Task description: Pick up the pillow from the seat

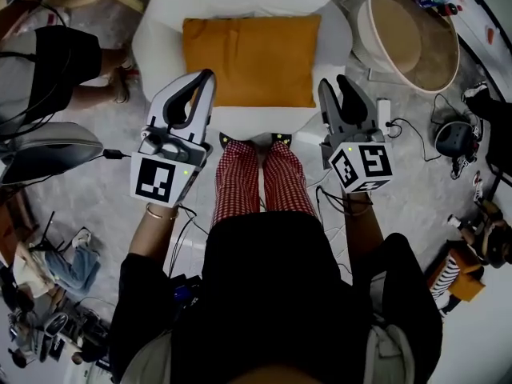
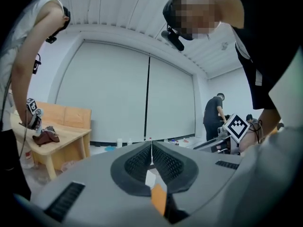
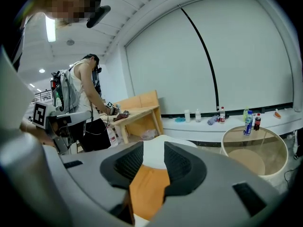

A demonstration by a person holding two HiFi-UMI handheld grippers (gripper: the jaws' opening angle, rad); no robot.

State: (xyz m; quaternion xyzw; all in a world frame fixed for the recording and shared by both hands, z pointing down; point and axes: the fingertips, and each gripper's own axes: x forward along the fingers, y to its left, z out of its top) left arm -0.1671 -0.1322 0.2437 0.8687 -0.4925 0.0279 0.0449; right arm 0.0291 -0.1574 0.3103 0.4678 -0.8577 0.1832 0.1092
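Note:
An orange pillow (image 1: pixel 250 59) lies flat on the white seat (image 1: pixel 160 32) in front of me in the head view. My left gripper (image 1: pixel 206 78) hovers at the pillow's near left corner, its jaws shut with nothing between them. In the left gripper view the left gripper (image 2: pixel 151 151) shows its pads meeting, with a sliver of the pillow (image 2: pixel 159 198) below. My right gripper (image 1: pixel 336 85) is beside the pillow's near right corner, open. In the right gripper view the pillow (image 3: pixel 147 189) shows through the gap of the right gripper (image 3: pixel 154 153), untouched by the pads.
A round white tub (image 1: pixel 376 50) with a beige bottom stands right of the seat, bottles (image 1: pixel 437 0) behind it. Another person (image 1: pixel 56 62) stands at the left. Cables and a headset (image 1: pixel 454 138) lie on the floor. My red checked trousers (image 1: pixel 260 178) reach the seat's front.

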